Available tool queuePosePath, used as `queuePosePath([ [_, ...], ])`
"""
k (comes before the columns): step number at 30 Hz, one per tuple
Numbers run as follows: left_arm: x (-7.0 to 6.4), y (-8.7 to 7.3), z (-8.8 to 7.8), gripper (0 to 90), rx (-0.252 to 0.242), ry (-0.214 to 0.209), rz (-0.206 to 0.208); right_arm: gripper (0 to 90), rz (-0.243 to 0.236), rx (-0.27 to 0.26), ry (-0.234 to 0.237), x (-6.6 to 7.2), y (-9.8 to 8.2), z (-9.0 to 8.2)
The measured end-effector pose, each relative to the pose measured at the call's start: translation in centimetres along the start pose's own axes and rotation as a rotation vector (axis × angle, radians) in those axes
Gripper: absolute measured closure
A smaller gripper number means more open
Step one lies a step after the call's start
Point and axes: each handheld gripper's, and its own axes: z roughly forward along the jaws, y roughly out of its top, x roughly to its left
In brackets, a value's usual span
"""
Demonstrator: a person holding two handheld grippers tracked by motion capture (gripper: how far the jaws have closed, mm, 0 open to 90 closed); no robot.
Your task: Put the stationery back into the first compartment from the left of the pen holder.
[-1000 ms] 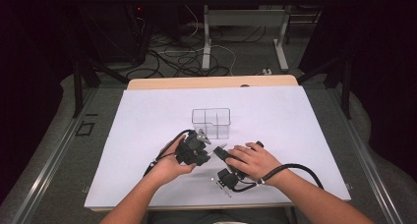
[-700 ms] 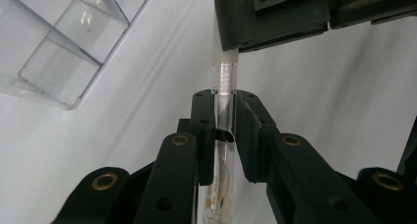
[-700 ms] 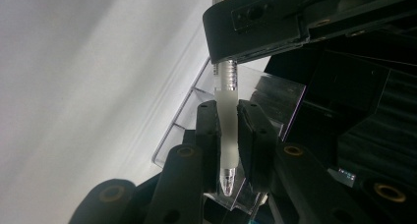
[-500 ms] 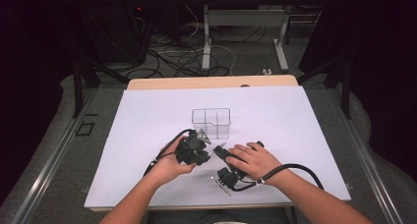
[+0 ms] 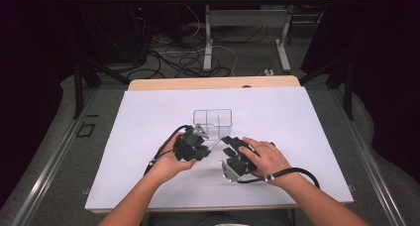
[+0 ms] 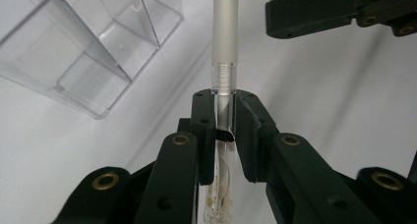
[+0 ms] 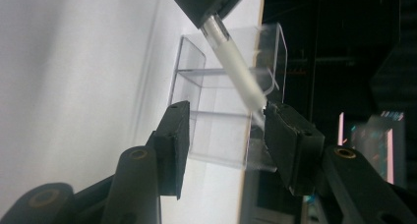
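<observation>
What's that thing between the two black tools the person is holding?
A pen, seen in the left gripper view: the left tool clamps its clear barrel, and its frosted cap reaches toward the right tool, whose jaws have just been opening.

We look down on a counter (image 5: 148, 196) covered by a white sheet (image 5: 297, 117), its wooden far edge (image 5: 213, 83) left bare. Beyond it we see grey floor (image 5: 247, 57) strewn with tangled cables (image 5: 178, 57), and the white legs of a second table (image 5: 208, 37). Black curtains (image 5: 376, 62) close both sides; the room behind lies dark.
</observation>
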Motion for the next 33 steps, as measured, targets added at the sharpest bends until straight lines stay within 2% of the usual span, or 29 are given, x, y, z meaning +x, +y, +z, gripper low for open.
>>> queuePosePath([
  [3, 0.2, 0.2, -0.2, 79.7, -0.03, 0.003, -0.013, 50.5, 0.114, 0.003, -0.023, -0.4, -0.8, -0.5],
  [5, 0.2, 0.3, -0.3, 79.7, -0.05, 0.003, -0.016, 45.7, 0.155, 0.0, -0.032, -0.6, -1.2, -0.8],
  [6, 0.1, 0.3, -0.3, 79.7, -0.064, 0.007, -0.022, 44.3, 0.197, 0.003, -0.044, -0.7, -1.4, -1.1],
  [8, 0.3, 0.5, -0.5, 79.6, -0.083, 0.014, -0.017, 41.3, 0.229, 0.0, -0.038, -0.9, -1.7, -1.4],
  [9, 0.4, 0.5, -0.6, 79.6, -0.097, 0.017, -0.016, 39.2, 0.273, 0.004, -0.043, -0.8, -1.8, -1.6],
  [12, 0.6, 0.7, -0.9, 79.6, -0.13, 0.015, -0.029, 36.2, 0.316, -0.014, -0.029, -0.7, -2.3, -1.9],
  [13, 0.7, 0.8, -1.0, 79.6, -0.145, 0.014, -0.039, 35.4, 0.33, -0.001, -0.033, -0.6, -2.4, -2.0],
  [15, 1.0, 1.0, -1.2, 79.6, -0.175, 0.014, -0.047, 33.7, 0.358, 0.01, -0.013, -0.5, -2.7, -2.1],
  [16, 1.0, 1.1, -1.3, 79.6, -0.188, 0.013, -0.058, 33.3, 0.382, 0.001, -0.016, -0.4, -3.0, -2.0],
  [19, 1.3, 1.5, -1.7, 79.7, -0.229, 0.009, -0.067, 31.4, 0.455, 0.024, -0.001, -0.4, -3.8, -2.1],
  [20, 1.5, 1.7, -1.9, 79.6, -0.244, 0.01, -0.068, 30.4, 0.505, 0.006, -0.004, -0.4, -4.0, -2.0],
  [21, 1.5, 1.9, -2.0, 79.6, -0.266, 0.008, -0.086, 29.6, 0.537, 0.024, 0.002, -0.5, -4.4, -2.1],
  [23, 1.8, 2.2, -2.4, 79.7, -0.302, 0.005, -0.085, 28.2, 0.615, 0.016, 0.007, -0.7, -5.0, -2.2],
  [24, 1.9, 2.3, -2.6, 79.7, -0.32, 0.006, -0.105, 26.9, 0.657, 0.009, 0.008, -0.8, -5.3, -2.1],
  [25, 2.1, 2.4, -2.8, 79.7, -0.336, 0.009, -0.101, 25.2, 0.697, 0.01, 0.01, -1.0, -5.7, -2.2],
  [29, 2.9, 2.7, -3.3, 79.7, -0.393, 0.02, -0.129, 20.2, 0.853, 0.002, 0.021, -1.2, -6.9, -2.2],
  [33, 3.5, 3.0, -3.8, 79.6, -0.45, 0.036, -0.154, 17.3, 0.942, 0.006, 0.03, -1.1, -7.7, -2.2],
])
